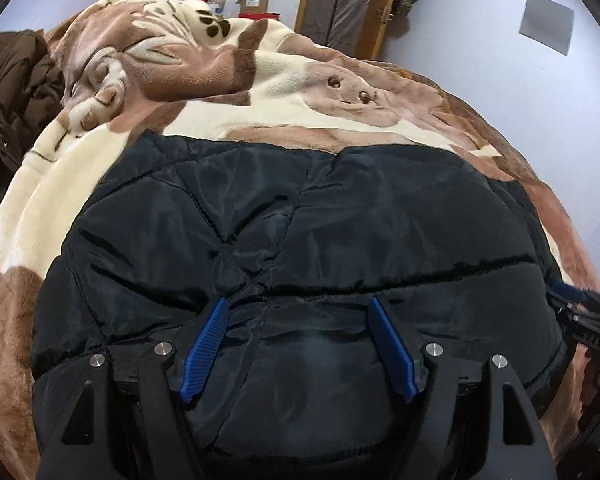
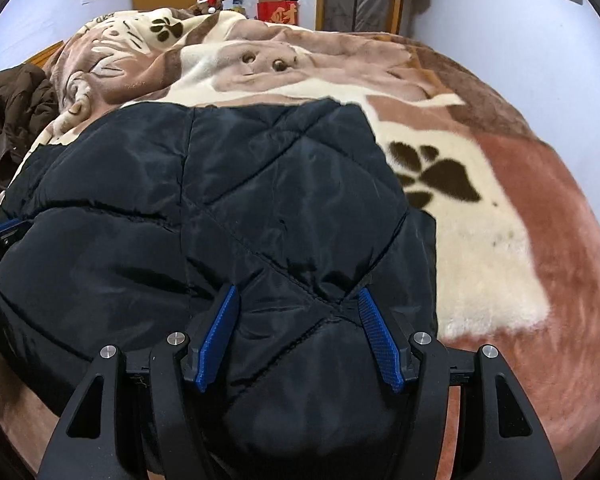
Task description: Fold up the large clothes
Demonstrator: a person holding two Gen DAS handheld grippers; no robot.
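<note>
Both of my wrist views are evenly lit by soft indoor light, bright enough to show colours clearly, with only faint shadows. The black quilted jacket [image 1: 300, 240] carries a dull sheen along its folds. Strong fisheye bending curves the blanket [image 2: 480, 208] and walls, and the corners go black. My right gripper [image 1: 588, 316] appears smeared with blur at the left view's edge.

A bed covered by a brown-and-cream paw-print blanket [image 2: 480, 208] carries a black quilted jacket [image 2: 220, 208] in the middle and a crumpled brown coat [image 2: 12, 112] at its left edge.
</note>
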